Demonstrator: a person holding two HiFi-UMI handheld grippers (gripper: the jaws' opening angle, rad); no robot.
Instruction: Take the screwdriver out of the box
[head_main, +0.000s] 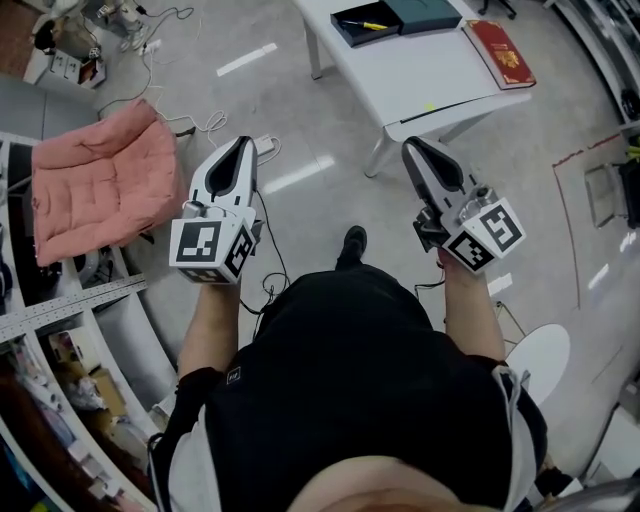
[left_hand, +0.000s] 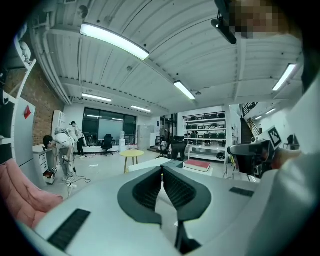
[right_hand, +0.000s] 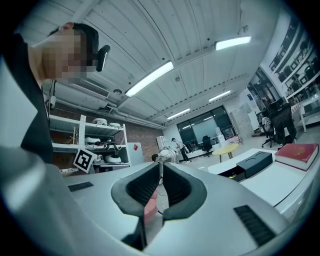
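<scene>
An open dark box (head_main: 362, 24) lies on the white table (head_main: 440, 85) far ahead, and a yellow-handled screwdriver (head_main: 366, 24) rests inside it. Its dark lid (head_main: 425, 14) sits beside it. My left gripper (head_main: 243, 143) and right gripper (head_main: 410, 146) are held in the air above the floor, well short of the table, both shut with nothing between the jaws. The right gripper view has the box (right_hand: 234, 173) and lid (right_hand: 255, 162) off to the right of my shut right gripper (right_hand: 161, 164). My left gripper (left_hand: 162, 168) points toward the table.
A red book (head_main: 503, 52) lies on the table's right part. A pink cushion (head_main: 95, 180) sits on the floor at left, with cables (head_main: 200, 125) near it. Shelving (head_main: 60, 330) runs along the left. Farther off are a yellow round table (left_hand: 131, 154) and people (left_hand: 62, 145).
</scene>
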